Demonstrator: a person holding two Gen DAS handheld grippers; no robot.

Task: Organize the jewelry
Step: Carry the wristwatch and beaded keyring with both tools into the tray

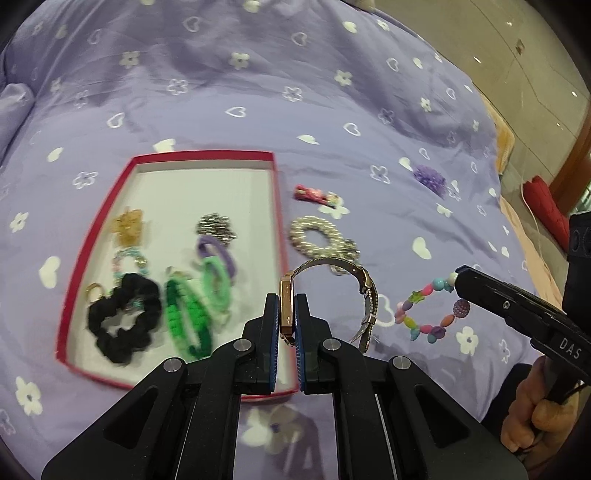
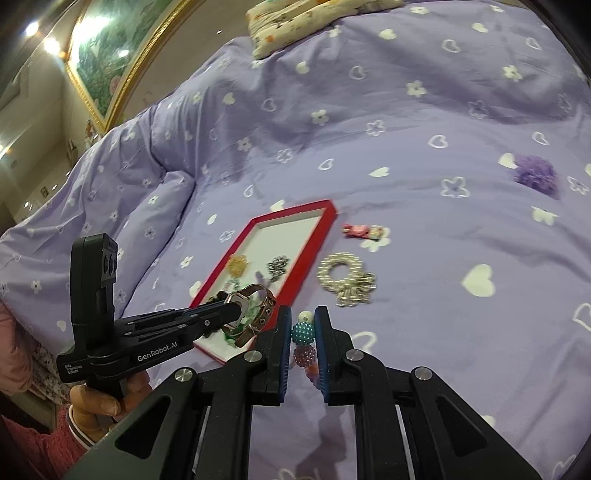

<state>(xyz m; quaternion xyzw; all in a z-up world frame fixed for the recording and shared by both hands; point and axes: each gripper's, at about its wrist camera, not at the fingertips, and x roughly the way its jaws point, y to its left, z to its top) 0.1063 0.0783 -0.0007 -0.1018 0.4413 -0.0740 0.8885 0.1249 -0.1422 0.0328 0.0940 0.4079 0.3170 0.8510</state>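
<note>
**Both grippers loaded, heading for the red box**

Step in hand, as judged: carrying two pieces to the red box (image 1: 275,206) w/ both hands at once. Left gripper (image 1: 286,314) is pinching the watch (image 1: 286,306) by its rose-gold case; the mesh strap loops out to the right, clear of the bed. Right gripper (image 2: 301,332) is clamped on the bead bracelet (image 2: 303,332), teal and purple bobble beads between the pads.

Box sits on the purple bedspread (image 1: 258,92), already holding a black scrunchie (image 1: 123,317), green hair ties (image 1: 192,314), a gold charm (image 1: 127,223) etc. Still loose on the bed, just right of the box: pearl scrunchie (image 1: 314,236), pink hair clip (image 1: 314,194), and a purple pompom (image 1: 428,177) further off.

Next move prob. calls for: bring the watch over a bare patch of the box floor (far end looks free), lower, then let go w/o the strap snagging the rim. Bracelet follows, kept clear of the other gripper.

View differences: left wrist view shows the full bracelet loop dangling from the right gripper's tip, plus box contents in detail. Right wrist view shows only a few beads but adds the left hand (image 2: 99,402) on its handle, the watch hanging over the box's near corner, a framed picture (image 2: 122,48) and a floral pillow (image 2: 303,22).
</note>
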